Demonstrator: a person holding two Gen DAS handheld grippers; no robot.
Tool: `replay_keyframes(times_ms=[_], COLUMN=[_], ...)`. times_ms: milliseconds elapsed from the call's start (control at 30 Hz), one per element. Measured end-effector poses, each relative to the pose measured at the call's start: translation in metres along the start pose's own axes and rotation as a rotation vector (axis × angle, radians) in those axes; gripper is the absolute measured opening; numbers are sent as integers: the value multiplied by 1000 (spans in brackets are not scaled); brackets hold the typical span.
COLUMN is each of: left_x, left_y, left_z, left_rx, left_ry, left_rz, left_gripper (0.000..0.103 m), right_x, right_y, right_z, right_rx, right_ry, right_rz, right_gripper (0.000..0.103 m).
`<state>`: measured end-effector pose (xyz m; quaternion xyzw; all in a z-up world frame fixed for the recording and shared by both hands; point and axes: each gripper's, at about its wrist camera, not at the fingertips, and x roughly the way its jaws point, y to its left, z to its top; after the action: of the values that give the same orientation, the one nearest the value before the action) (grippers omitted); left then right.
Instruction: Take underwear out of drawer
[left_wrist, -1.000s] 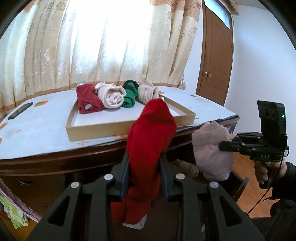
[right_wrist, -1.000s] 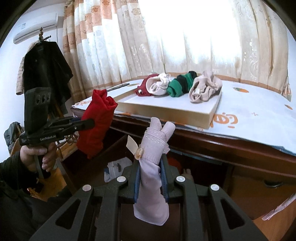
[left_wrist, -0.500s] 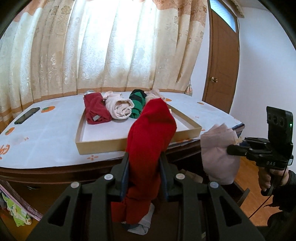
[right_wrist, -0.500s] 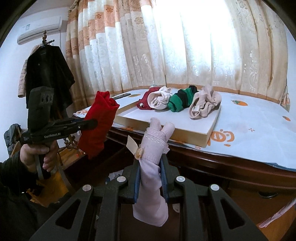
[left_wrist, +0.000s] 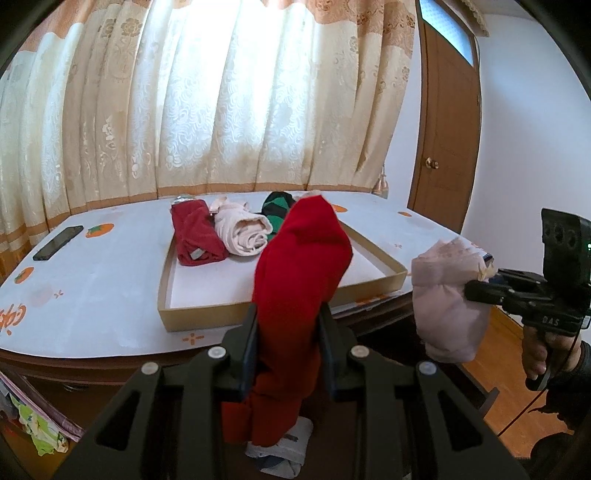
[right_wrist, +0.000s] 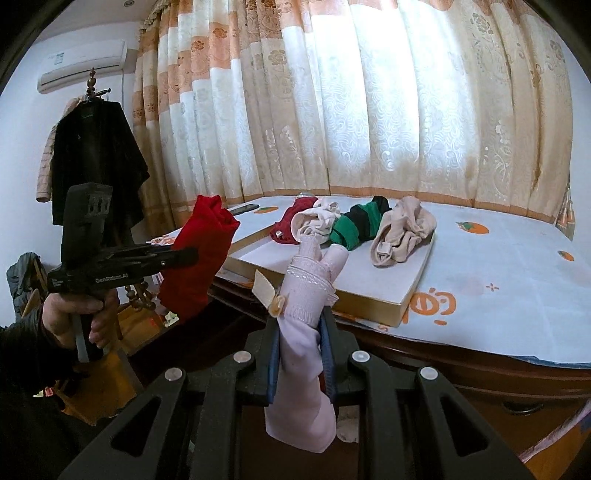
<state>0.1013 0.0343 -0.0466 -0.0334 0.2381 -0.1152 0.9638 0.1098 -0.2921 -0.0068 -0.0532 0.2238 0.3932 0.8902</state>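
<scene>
**Two pieces up, tray next**

Left wrist view: my left gripper (left_wrist: 288, 332) clamps the red underwear (left_wrist: 301, 280) before the cardboard tray (left_wrist: 280, 314); I should carry it clear over the rim.

Right wrist view: my right gripper (right_wrist: 301, 350) pinches the pink underwear (right_wrist: 306, 302); I should release only above bare tray floor.

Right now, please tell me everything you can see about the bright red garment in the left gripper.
The bright red garment is a soft, knitted-looking piece of cloth, bunched into a thick roll. It stands nearly upright, pinched at its middle between the two black fingers of the left gripper. Its rounded top rises above them; its loose end hangs below. It is in the air in front of the table, touching only the gripper.
</scene>
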Motion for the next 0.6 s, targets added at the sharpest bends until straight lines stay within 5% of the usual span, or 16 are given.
replay_keyframes(times_ms=[600], left_x=[2], left_y=[2], left_z=[15], left_rx=[-17], left_ry=[-23], left_rz=[31], left_gripper=[27], right_x=[-8], right_y=[7], right_z=[16], right_rx=[-17], right_ry=[-60], right_rz=[10], right_gripper=[21])
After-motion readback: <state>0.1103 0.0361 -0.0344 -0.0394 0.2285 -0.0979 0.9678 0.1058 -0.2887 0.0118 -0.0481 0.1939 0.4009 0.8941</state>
